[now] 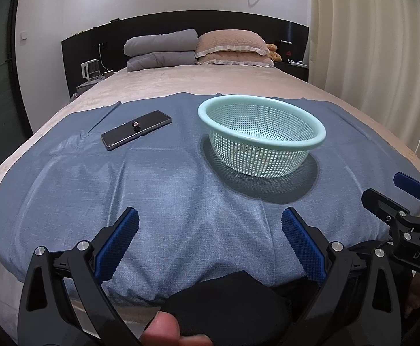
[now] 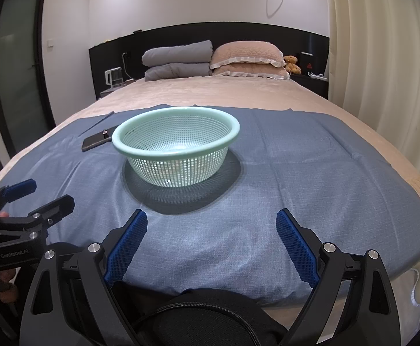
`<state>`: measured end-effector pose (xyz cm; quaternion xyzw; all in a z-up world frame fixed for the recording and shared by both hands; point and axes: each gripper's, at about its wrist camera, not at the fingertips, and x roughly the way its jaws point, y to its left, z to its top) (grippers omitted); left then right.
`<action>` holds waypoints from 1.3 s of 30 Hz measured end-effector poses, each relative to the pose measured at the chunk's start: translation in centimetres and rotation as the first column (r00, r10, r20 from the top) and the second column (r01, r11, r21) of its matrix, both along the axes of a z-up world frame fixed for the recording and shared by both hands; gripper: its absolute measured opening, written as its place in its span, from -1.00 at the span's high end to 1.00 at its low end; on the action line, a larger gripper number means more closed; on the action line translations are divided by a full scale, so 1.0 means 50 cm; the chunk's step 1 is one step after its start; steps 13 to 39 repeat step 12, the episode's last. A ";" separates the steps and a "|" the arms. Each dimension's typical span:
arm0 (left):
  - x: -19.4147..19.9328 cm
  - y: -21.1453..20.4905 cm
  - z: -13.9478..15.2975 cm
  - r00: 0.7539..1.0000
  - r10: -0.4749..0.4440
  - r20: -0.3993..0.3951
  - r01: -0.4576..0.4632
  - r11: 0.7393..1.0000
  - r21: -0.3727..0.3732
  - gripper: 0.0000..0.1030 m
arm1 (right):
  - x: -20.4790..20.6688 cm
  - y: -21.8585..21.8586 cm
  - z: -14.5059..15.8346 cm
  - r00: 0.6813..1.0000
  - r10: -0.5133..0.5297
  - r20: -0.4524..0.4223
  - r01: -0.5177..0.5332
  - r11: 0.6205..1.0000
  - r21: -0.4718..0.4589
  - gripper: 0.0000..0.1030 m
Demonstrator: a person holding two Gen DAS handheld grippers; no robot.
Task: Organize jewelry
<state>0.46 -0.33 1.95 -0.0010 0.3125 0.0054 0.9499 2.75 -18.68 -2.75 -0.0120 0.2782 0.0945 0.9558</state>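
Observation:
A small ring-like piece of jewelry [image 1: 136, 124] sits on a black phone [image 1: 136, 133] on the blue cloth [image 1: 158, 190], far left. A mint-green mesh basket [image 1: 261, 135] stands to its right; it also shows in the right wrist view [image 2: 176, 150], with the phone [image 2: 96, 142] and jewelry [image 2: 104, 132] behind its left side. My left gripper [image 1: 210, 219] is open and empty near the bed's front edge, well short of the phone. My right gripper [image 2: 212, 222] is open and empty in front of the basket.
The cloth covers the foot of a beige bed [image 1: 210, 80]. Grey folded quilts [image 1: 160, 49], pink pillows [image 1: 233, 47] and a teddy bear [image 1: 273, 52] lie at the headboard. Curtains [image 1: 368, 57] hang on the right. A kettle [image 1: 90, 69] stands on the left nightstand.

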 end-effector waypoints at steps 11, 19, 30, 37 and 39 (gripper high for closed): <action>-0.004 -0.009 0.004 1.000 -0.027 0.010 0.027 1.000 0.012 -0.89 | 0.003 -0.003 0.000 1.000 0.003 0.000 -0.003 1.000 -0.002 -0.68; -0.004 -0.010 0.004 1.000 -0.026 0.011 0.026 1.000 0.012 -0.89 | 0.002 -0.002 0.000 1.000 0.002 0.001 -0.002 1.000 -0.002 -0.68; -0.004 -0.010 0.004 1.000 -0.026 0.011 0.026 1.000 0.012 -0.89 | 0.002 -0.002 0.000 1.000 0.002 0.001 -0.002 1.000 -0.002 -0.68; -0.004 -0.010 0.004 1.000 -0.026 0.011 0.026 1.000 0.012 -0.89 | 0.002 -0.002 0.000 1.000 0.002 0.001 -0.002 1.000 -0.002 -0.68; -0.004 -0.010 0.004 1.000 -0.026 0.011 0.026 1.000 0.012 -0.89 | 0.002 -0.002 0.000 1.000 0.002 0.001 -0.002 1.000 -0.002 -0.68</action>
